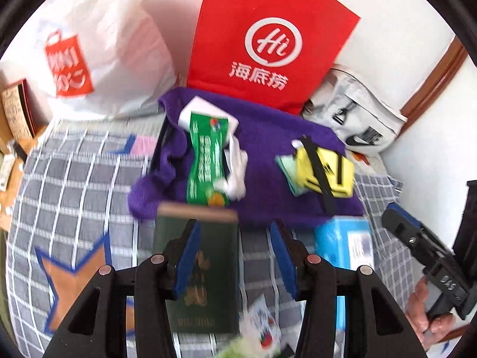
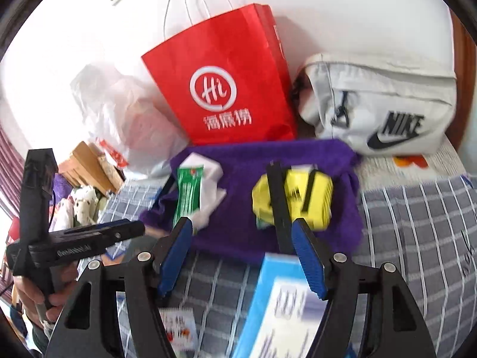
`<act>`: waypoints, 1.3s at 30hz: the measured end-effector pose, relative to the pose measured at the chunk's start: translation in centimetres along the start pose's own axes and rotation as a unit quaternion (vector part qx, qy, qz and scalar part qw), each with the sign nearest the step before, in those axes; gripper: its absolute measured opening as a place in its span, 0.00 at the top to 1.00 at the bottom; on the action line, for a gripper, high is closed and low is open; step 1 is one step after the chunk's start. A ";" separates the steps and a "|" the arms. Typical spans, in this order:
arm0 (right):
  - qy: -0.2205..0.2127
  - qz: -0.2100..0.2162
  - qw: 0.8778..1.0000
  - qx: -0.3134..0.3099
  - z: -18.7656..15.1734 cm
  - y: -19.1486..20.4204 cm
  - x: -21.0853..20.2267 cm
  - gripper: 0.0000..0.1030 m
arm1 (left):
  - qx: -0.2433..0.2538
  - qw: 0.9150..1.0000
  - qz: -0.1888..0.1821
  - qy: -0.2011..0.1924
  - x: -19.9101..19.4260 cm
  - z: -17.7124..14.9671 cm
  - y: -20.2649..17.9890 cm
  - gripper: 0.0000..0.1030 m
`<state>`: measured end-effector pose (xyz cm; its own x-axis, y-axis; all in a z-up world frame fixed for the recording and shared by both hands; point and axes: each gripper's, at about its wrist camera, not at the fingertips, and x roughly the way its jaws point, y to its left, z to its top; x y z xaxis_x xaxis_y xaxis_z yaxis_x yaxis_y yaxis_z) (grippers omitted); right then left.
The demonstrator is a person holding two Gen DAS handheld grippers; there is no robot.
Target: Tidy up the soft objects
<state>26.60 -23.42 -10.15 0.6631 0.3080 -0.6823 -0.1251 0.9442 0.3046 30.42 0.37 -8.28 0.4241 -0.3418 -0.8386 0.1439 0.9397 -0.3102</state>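
Left gripper [image 1: 237, 256]: lower centre of the left wrist view; blue-padded jaws stand wide apart with nothing clamped. A dark green booklet [image 1: 202, 271] lies on the bed beneath, overlapping the left finger [image 1: 186, 256] in the picture; contact cannot be told.
Right gripper [image 2: 243, 256]: lower centre of the right wrist view; jaws spread wide, nothing held. A light blue box [image 2: 277, 307] lies below, its upper corner near the right finger [image 2: 308, 258].
Purple cloth [image 1: 268, 155]: the soft task item, spread flat at mid-frame on the bed, just in front of the bags.
Green packet [image 1: 207, 161]: lies lengthwise on the left part of the purple cloth, over white crumpled material [image 1: 237, 161].
Yellow pouch [image 2: 298, 200]: rests on the right part of the purple cloth, crossed by a black strap [image 2: 277, 205].
Red paper bag [image 2: 226, 80]: upright at upper centre against the white wall, white handles above.
White plastic bag [image 1: 98, 47]: upper left of the left wrist view, printed with a red logo.
Grey Nike bag [image 2: 384, 104]: upper right of the right wrist view, beside the red paper bag.
Checked bedcover [image 2: 417, 223]: grey with white lines, under everything; an orange star patch [image 1: 74, 280] shows lower left in the left wrist view.
Small printed sachet [image 2: 179, 331]: bottom of frame, blurred.
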 end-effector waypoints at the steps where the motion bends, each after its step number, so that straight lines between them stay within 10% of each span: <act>1: 0.004 -0.003 1.000 -0.002 -0.8 0.1 -0.4 0.33 | 0.000 1.000 0.001 0.003 -0.4 -0.7 0.0 0.55; 17: 0.038 0.033 0.998 -0.038 -12.0 4.6 -3.9 0.33 | 0.005 0.999 0.039 0.011 -3.9 -10.7 0.8 0.56; 39: 0.101 -0.009 0.992 -0.077 -12.8 10.6 6.1 0.37 | -0.055 0.998 0.039 0.019 -2.4 -13.8 8.9 0.55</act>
<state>19.86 -10.05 -19.55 0.5062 0.2925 -0.8113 -0.2357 0.9518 0.1962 18.36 9.41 -15.18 0.3955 -0.2703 -0.8778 0.0123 0.9572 -0.2893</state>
